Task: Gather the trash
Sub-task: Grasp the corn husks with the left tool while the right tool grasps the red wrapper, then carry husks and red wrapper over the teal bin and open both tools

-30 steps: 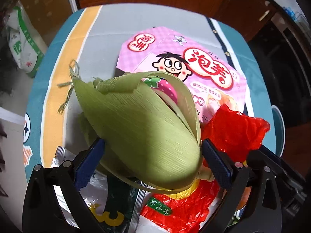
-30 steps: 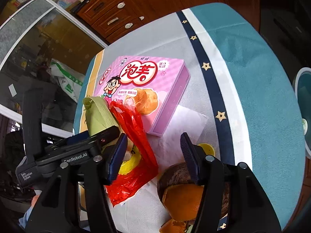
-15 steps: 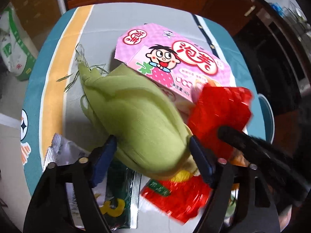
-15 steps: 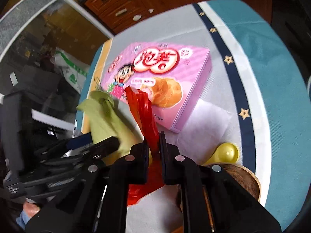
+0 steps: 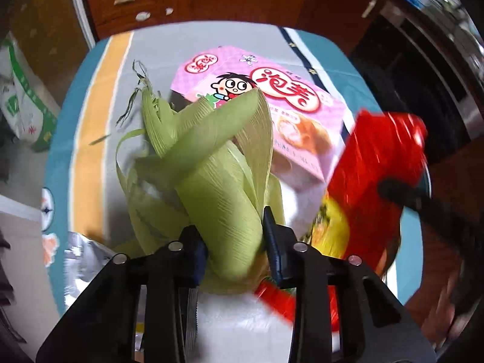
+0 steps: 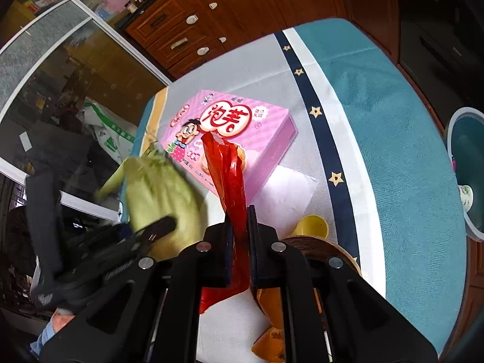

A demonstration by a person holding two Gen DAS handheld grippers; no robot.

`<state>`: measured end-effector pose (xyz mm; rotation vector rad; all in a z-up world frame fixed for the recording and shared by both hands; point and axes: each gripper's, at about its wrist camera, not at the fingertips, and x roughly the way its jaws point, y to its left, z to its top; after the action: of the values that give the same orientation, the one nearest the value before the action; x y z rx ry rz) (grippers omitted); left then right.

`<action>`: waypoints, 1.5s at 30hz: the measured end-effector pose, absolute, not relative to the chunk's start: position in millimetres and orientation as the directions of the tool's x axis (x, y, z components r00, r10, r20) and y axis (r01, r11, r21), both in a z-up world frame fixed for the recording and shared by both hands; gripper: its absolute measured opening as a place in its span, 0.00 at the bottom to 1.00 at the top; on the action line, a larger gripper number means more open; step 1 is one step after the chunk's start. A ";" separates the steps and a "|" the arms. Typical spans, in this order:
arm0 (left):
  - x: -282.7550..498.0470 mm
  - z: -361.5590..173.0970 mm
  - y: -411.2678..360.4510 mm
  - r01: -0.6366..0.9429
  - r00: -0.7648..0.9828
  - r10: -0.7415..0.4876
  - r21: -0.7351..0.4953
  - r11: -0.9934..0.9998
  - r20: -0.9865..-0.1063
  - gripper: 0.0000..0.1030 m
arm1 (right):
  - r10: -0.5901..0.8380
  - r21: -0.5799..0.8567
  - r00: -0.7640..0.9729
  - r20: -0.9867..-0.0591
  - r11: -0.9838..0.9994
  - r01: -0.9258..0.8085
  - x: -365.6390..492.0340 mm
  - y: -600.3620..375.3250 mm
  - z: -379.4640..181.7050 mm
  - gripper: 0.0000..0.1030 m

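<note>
A tabletop (image 6: 393,139) under a teal cloth with a grey middle, a navy band of stars and a yellow stripe stands before dark wooden drawers (image 6: 193,27) and a glass door (image 6: 60,69).

Nearest the lens in the right wrist view, the right gripper (image 6: 240,236) has its jaws pinched almost together on a red wrapper (image 6: 227,178), which stands up between them as a narrow creased strip and hangs out below. Beside those jaws lie orange peel (image 6: 272,335), a brown bowl (image 6: 320,248) and a yellow spoon (image 6: 311,227) at the edge of a white napkin (image 6: 287,193).

To the left, the left gripper (image 5: 234,242) is closing its jaws on a green corn husk (image 5: 211,166); the pads press its lower end from both sides and the leaves fan upward, clear of the cloth. A silver foil pack (image 5: 81,260) lies under that gripper at the near left.

Behind husk and wrapper, a pink snack box (image 6: 242,133) with a cartoon child and red characters lies flat on the grey middle of the cloth. Past the right edge of the tabletop stands a teal bin (image 6: 466,163). A white and green sack (image 5: 21,103) rests on the floor at far left.
</note>
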<state>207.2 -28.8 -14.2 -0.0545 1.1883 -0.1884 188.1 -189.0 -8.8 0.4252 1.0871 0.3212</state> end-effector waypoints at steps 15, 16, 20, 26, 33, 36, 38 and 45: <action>170.2 70.0 -36.4 0.325 0.480 -0.356 -0.214 0.921 -0.802 0.29 | 0.392 0.465 0.585 -0.710 0.885 -0.029 156.1 -226.9 53.3 0.08; 172.4 73.6 -41.1 0.335 0.484 -0.361 -0.213 0.918 -0.797 0.29 | 0.384 0.466 0.597 -0.704 0.885 -0.020 153.6 -233.2 57.4 0.08; 172.2 94.3 -59.3 0.374 0.496 -0.401 -0.227 0.899 -0.770 0.29 | 0.347 0.466 0.647 -0.679 0.885 0.014 139.3 -262.6 73.5 0.08; 171.6 110.1 -125.0 0.481 0.477 -0.426 -0.177 0.859 -0.769 0.29 | 0.290 0.467 0.705 -0.647 0.882 0.066 125.9 -309.6 88.4 0.08; 176.1 90.6 -253.2 0.647 0.387 -0.452 -0.112 0.754 -0.804 0.29 | 0.155 0.434 0.734 -0.661 0.877 0.205 103.5 -394.8 77.3 0.08; 178.3 74.8 -307.5 0.703 0.347 -0.457 -0.095 0.705 -0.819 0.29 | 0.102 0.425 0.726 -0.680 0.862 0.276 96.7 -436.5 63.3 0.08; 178.0 66.1 -336.9 0.729 0.332 -0.457 -0.083 0.680 -0.825 0.29 | 0.063 0.414 0.712 -0.700 0.847 0.333 93.7 -469.2 51.6 0.08; 190.5 25.5 -426.8 0.794 0.255 -0.453 -0.082 0.602 -0.854 0.29 | -0.026 0.341 0.640 -0.768 0.829 0.443 103.2 -534.8 13.8 0.08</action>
<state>190.5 -426.8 25.5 0.4057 0.9907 -0.8789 103.2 -534.8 13.8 0.5421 0.8425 -0.2824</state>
